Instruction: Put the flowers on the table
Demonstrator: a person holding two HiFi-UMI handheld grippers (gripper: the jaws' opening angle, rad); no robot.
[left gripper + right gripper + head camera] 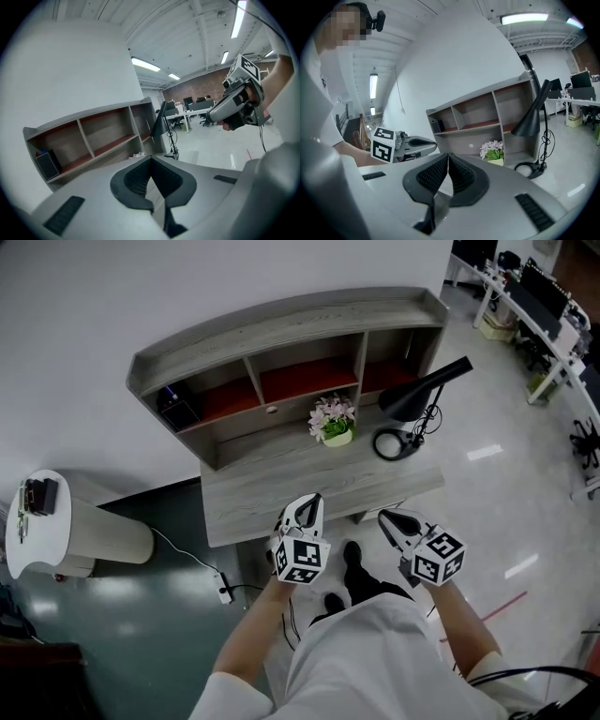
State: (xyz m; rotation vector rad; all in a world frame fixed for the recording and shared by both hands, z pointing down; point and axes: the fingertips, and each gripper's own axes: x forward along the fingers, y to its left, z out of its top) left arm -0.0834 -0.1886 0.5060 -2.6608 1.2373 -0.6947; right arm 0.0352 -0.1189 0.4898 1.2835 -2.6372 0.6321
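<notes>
A small white pot of pink and white flowers [332, 418] stands on the grey wooden desk [272, 498], at the foot of its shelf unit; the same flowers [493, 149] show in the right gripper view and partly in the left gripper view [137, 154]. Both grippers hover side by side off the desk's front edge, away from the pot. My left gripper [313, 500] is shut, its pads [140, 180] meeting with nothing between them. My right gripper [384, 517] is shut and empty too, its jaws meeting at the tip [448, 155].
A black desk lamp [422, 395] with a round base stands right of the flowers. A black box [176, 411] sits in the left shelf compartment. A white round stand [56, 521] is at the left; a power strip [225, 594] lies on the floor. Office desks [544, 306] fill the far right.
</notes>
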